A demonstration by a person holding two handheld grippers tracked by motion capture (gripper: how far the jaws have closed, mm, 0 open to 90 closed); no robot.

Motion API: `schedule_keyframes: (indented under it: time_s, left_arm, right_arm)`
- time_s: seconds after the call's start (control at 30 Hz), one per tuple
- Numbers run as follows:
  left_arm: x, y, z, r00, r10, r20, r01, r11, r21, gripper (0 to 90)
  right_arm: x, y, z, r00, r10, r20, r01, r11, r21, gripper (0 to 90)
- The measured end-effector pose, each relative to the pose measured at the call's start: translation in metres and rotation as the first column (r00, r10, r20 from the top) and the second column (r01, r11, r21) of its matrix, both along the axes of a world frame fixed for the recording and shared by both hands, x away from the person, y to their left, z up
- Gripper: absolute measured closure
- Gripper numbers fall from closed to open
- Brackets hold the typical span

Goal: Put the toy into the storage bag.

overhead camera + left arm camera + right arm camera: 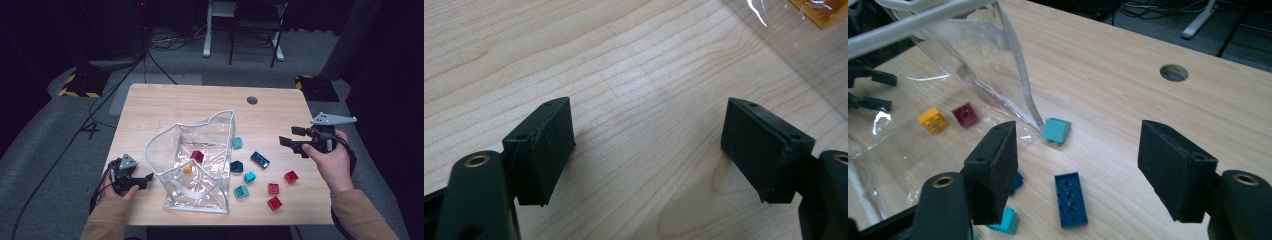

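On the wooden counter (165, 102) a clear bag (200, 165) is seen standing open near the middle, its white-edged mouth turned up. Inside it a maroon brick (197, 156) and a yellow brick (188, 168) are lying on the bottom, near each other. At the bag's left side the left gripper (142, 181) is held low by a hand (117, 190), pointing toward the bag; in the left gripper view its jaws are spread wide over bare wood with nothing between them, and the bag's wall is seen just beyond them at the upper right. At the right edge of the counter the right gripper (290, 139) is held above the surface by the other hand (330, 160), pointing left toward the loose bricks. In the right gripper view its jaws are parted wide and nothing is gripped. Beyond and between them a long dark blue brick (1070, 199) is lying flat on the wood, and farther off a teal brick (1056, 131) is touching the bag's near corner. Another dark blue brick (236, 166) is lying just beside the bag's right wall, with two more teal bricks (245, 184) close below it. Three red bricks (280, 189) are scattered near the front right, well apart from the bag. A round hole (252, 100) is set in the counter near its far edge.
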State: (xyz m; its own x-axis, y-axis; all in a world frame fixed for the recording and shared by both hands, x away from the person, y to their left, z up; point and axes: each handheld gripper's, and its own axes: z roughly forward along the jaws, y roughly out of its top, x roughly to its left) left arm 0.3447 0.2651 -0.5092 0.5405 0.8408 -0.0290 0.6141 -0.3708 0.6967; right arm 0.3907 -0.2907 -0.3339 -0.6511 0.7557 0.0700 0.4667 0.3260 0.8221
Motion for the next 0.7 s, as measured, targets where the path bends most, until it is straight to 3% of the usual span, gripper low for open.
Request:
schedule_keyframes:
  time_s: [0.27, 0.5, 0.7]
  left_arm:
    - [0.0, 0.0, 0.0, 1.0, 0.002, 0.0, -0.002, 1.0, -0.001, 21.7]
    - [0.0, 0.0, 0.0, 1.0, -0.002, 0.001, 0.002, 1.0, 0.0, 21.6]
    - [0.0, 0.0, 0.0, 1.0, 0.0, 0.001, 0.0, 1.0, -0.001, 21.6]
  right_arm:
    - [-0.004, -0.022, -0.027, 0.9978, -0.058, -0.03, 0.058, 0.998, -0.015, 32.1]
    - [-0.004, -0.037, -0.065, 0.9896, -0.12, -0.08, 0.12, 0.993, -0.009, 32.0]
    - [-0.007, -0.044, -0.087, 0.9839, -0.143, -0.107, 0.141, 0.99, -0.024, 32.0]
